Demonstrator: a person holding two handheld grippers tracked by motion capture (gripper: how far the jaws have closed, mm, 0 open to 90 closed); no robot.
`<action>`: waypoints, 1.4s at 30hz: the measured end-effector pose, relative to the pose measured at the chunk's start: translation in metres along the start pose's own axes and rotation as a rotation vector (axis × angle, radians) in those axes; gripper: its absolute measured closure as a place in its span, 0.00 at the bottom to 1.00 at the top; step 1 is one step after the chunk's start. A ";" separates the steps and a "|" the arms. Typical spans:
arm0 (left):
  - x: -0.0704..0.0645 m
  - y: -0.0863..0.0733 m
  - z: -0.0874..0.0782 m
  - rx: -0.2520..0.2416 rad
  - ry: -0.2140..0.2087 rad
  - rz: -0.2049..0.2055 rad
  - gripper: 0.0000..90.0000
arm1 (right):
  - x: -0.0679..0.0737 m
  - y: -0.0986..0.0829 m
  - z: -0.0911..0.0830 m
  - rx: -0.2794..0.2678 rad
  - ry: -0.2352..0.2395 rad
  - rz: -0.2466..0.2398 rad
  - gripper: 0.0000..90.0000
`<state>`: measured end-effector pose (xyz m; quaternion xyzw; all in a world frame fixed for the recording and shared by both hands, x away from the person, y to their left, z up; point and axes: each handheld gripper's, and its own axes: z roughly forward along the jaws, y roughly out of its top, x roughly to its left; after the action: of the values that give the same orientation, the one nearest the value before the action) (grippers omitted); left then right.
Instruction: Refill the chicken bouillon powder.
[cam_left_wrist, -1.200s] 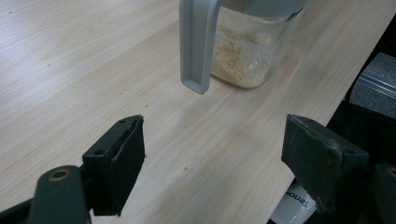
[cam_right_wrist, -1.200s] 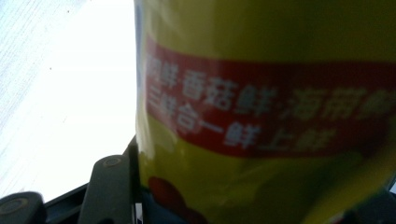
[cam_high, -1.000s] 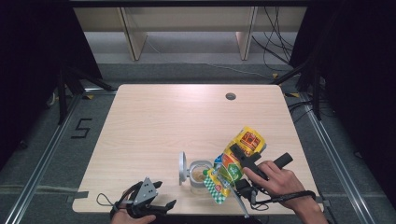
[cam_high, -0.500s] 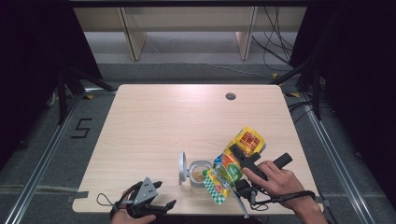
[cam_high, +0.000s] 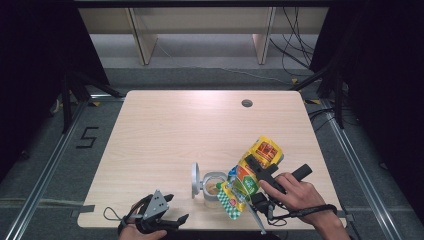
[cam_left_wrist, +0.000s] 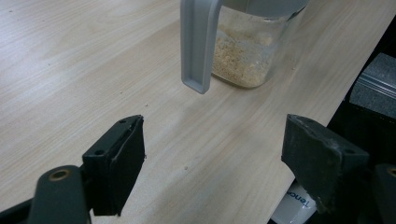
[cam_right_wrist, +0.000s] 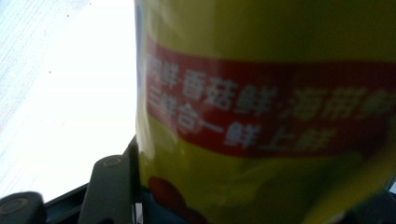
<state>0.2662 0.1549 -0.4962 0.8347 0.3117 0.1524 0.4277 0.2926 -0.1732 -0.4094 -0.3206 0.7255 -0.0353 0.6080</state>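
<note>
A yellow seasoning bag (cam_high: 252, 172) with a red band (cam_right_wrist: 261, 116) is tilted down to the left, its mouth over a clear glass jar (cam_high: 214, 188). My right gripper (cam_high: 261, 169) is shut on the bag. The jar (cam_left_wrist: 247, 46) holds pale granules at its bottom, and its grey lid (cam_high: 195, 180) stands open on the left side, seen as a grey flap (cam_left_wrist: 198, 44) in the left gripper view. Near the table's front edge my left gripper (cam_high: 170, 210) is open, left of the jar, with nothing between its jaws (cam_left_wrist: 212, 161).
The light wooden table (cam_high: 180, 130) has a cable hole (cam_high: 246, 103) at the back right. The front edge lies just under both hands. Wooden shelf legs (cam_high: 145, 40) and cables (cam_high: 300, 45) stand on the floor behind the table.
</note>
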 end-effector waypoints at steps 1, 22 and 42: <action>-0.001 0.000 -0.001 0.011 -0.001 -0.014 0.23 | 0.000 0.000 0.000 0.002 -0.002 0.001 0.48; 0.000 0.000 -0.001 0.016 0.010 0.000 0.23 | 0.000 -0.002 -0.001 0.003 0.004 -0.001 0.49; -0.001 0.000 -0.001 0.008 0.002 -0.010 0.23 | 0.000 -0.003 -0.001 0.006 0.003 0.008 0.49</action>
<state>0.2650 0.1550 -0.4960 0.8347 0.3170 0.1495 0.4248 0.2933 -0.1762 -0.4081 -0.3158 0.7275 -0.0354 0.6081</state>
